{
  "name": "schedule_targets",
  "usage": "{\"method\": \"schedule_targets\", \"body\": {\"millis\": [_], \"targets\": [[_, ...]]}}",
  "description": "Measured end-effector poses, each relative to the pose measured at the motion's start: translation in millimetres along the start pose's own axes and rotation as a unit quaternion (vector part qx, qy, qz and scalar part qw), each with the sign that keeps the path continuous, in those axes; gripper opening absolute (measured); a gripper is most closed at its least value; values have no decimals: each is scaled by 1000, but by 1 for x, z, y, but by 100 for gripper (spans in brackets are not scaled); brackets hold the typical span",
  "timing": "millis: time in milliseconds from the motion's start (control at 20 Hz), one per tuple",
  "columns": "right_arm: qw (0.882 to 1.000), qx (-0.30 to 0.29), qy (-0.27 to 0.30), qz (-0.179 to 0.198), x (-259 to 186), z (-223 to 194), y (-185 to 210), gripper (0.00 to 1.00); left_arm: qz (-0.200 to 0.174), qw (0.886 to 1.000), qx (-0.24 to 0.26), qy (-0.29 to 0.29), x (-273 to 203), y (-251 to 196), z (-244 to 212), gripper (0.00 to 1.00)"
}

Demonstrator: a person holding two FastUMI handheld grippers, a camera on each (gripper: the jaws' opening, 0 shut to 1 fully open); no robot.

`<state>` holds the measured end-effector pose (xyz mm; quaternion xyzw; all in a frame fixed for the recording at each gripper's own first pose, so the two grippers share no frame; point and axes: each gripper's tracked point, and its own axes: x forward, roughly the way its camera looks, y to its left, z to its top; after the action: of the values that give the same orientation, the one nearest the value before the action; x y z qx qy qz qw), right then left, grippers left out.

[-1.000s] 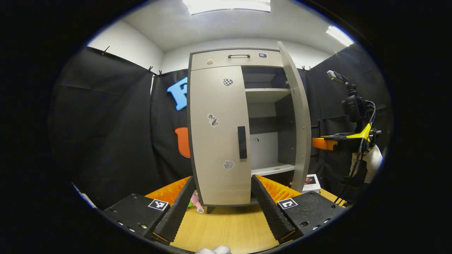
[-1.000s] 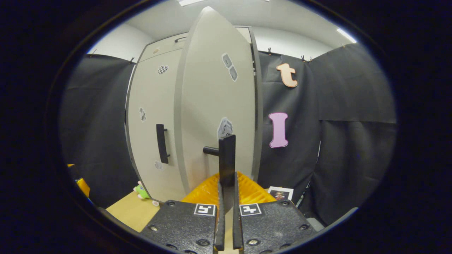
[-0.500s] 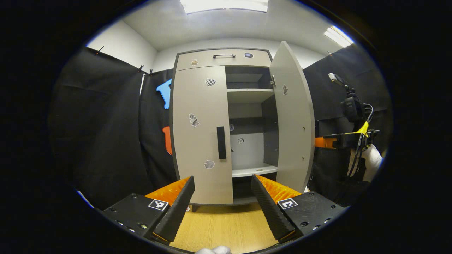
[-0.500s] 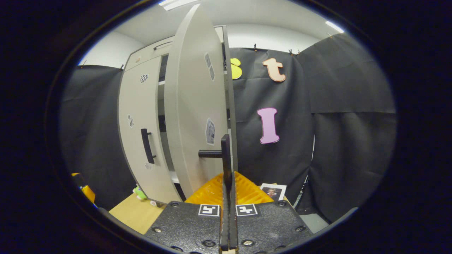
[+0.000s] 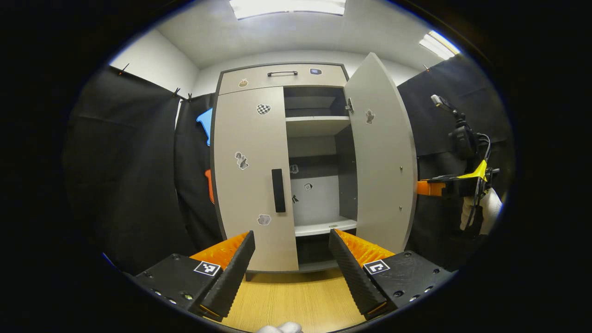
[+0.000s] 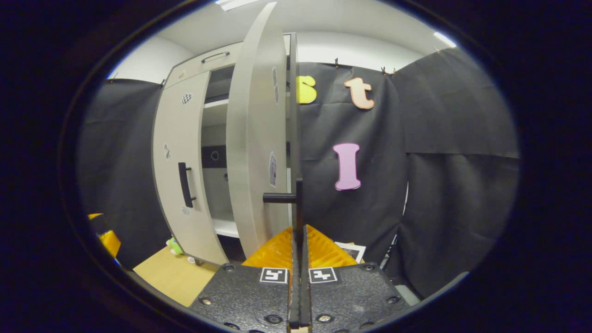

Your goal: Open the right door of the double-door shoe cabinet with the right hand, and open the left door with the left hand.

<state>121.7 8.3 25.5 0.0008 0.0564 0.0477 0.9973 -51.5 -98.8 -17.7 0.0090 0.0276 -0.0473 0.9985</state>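
The shoe cabinet [image 5: 282, 78] stood upright on the wooden table [image 5: 296, 300], straight ahead in the left gripper view, and its right door [image 5: 381, 157] was swung well out, past square to the cabinet front, showing its inner face with a small sticker near the top. Behind it the shelves [image 5: 317, 125] lay bare to the eye, a pale one high up and another lower down. The left door [image 5: 252, 175] was flat shut, its dark vertical handle [image 5: 278, 190] sitting untouched at the inner edge, stickers dotted over the panel.

In the right gripper view the right door's handle [image 6: 296, 203] ran edge-on down into the right gripper [image 6: 298, 259], whose fingers were pressed together on that bar, clamped tight. From the left gripper view that same gripper showed far off at the right, level with the door's edge, with a gloved hand [image 5: 483, 210] below it.

The left gripper [image 5: 291, 259] hung back from the cabinet, fingers spread wide apart, nothing between them but tabletop, lined up roughly under the left door's handle and well short of it.

A drawer [image 5: 282, 77] with a slim pull ran across the cabinet's top. A small green toy [image 6: 174, 246] lay by the cabinet's foot, and a photo card [image 6: 351, 250] on the table beyond the open door.
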Motion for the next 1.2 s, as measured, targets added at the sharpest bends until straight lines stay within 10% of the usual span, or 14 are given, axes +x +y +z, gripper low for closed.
{"method": "schedule_targets", "body": {"millis": [600,850,1200], "targets": [[999,11,-8,-30,-9,6,-7,13,20,1000,-7,-1,21,33,1,96],[997,2,-43,-66,-14,15,-13,85,38,999,-11,1,35,53,-4,96],[998,-39,-44,-22,-22,6,11,99,55,998,-6,2,57,87,-13,96]]}}
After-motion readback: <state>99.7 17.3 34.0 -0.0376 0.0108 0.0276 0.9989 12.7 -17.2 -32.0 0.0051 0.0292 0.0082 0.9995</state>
